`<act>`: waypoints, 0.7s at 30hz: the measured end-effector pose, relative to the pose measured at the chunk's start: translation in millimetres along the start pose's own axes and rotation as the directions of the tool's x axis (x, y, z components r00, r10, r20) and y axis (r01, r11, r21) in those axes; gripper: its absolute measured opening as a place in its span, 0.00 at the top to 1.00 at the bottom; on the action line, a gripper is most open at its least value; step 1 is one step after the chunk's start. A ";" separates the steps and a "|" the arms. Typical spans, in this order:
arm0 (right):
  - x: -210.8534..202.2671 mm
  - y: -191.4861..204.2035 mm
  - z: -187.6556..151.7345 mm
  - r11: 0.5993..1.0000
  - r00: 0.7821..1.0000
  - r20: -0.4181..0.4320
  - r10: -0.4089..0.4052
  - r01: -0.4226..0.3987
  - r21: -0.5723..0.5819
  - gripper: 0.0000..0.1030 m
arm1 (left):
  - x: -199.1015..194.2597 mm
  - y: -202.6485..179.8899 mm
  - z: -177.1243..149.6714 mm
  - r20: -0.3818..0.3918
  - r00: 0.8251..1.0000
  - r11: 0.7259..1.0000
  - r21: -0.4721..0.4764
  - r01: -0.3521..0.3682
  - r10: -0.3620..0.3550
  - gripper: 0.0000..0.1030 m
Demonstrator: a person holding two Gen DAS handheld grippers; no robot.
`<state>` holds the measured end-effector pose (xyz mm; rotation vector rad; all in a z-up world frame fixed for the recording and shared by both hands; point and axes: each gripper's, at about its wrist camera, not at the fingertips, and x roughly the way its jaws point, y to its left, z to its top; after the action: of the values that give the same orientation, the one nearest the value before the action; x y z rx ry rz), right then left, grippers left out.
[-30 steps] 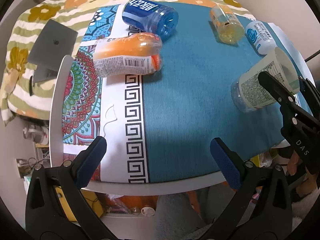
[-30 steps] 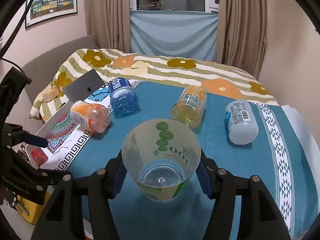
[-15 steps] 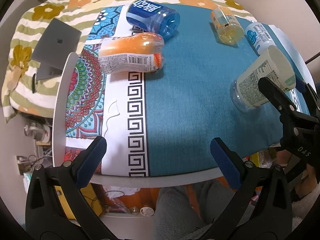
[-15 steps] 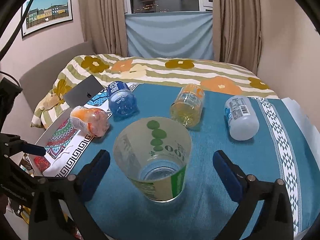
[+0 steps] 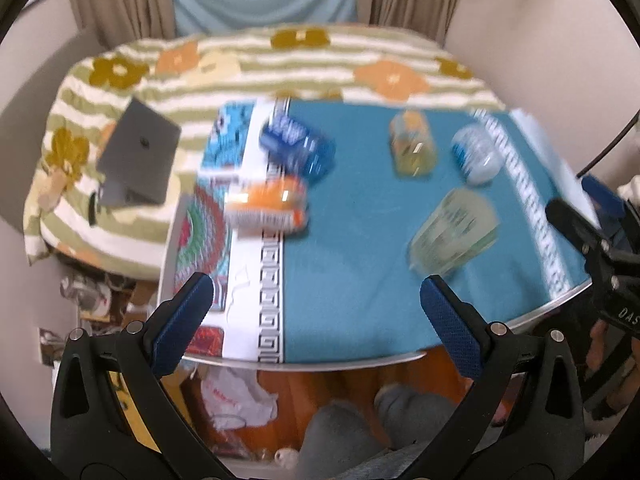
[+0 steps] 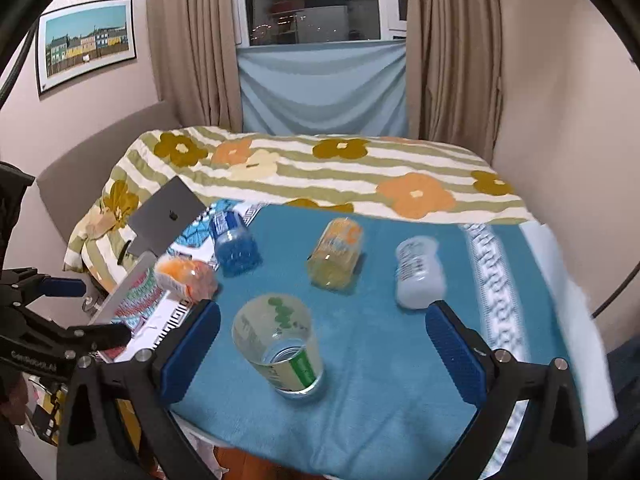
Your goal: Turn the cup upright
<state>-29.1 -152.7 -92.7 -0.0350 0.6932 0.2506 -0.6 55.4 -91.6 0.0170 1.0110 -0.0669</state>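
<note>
Blurred cup (image 5: 454, 230) on teal cloth (image 5: 360, 280), beyond left gripper (image 5: 316, 312)

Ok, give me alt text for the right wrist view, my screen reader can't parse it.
A clear plastic cup stands upright, mouth up, on the blue tablecloth, free between the open right gripper fingers. Behind it four bottles lie on their sides: orange, blue, yellow, white.

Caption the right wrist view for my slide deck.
Clear plastic cup with green print stands upright on teal tablecloth, right gripper open.
</note>
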 end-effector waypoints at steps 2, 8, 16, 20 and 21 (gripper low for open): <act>-16.1 -7.0 8.6 1.000 1.000 -0.011 -0.019 0.019 0.010 0.01 | -16.0 -6.9 6.0 0.049 0.999 1.000 0.001 0.001 -0.001 0.00; -54.9 -31.3 27.8 0.994 0.996 -0.050 -0.080 0.084 0.074 0.01 | -60.8 -29.9 20.6 0.201 0.980 1.000 0.005 -0.013 0.011 0.00; -79.0 -48.7 33.9 0.982 0.986 -0.067 -0.153 0.160 0.105 0.01 | -83.7 -49.7 13.2 0.293 0.954 0.998 -0.014 -0.055 0.057 0.00; -85.4 -48.8 29.7 0.980 0.983 -0.057 -0.173 0.178 0.093 0.01 | -86.8 -53.7 9.2 0.313 0.947 0.997 -0.022 -0.071 0.074 0.00; -86.3 -48.9 28.6 0.979 0.983 -0.055 -0.175 0.180 0.094 0.01 | -87.5 -53.8 7.8 0.318 0.945 0.997 -0.023 -0.073 0.077 0.00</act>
<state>-63.3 -215.5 -18.3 -0.0078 0.7428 0.0439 -43.7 5.6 -12.5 0.0331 0.6853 0.0060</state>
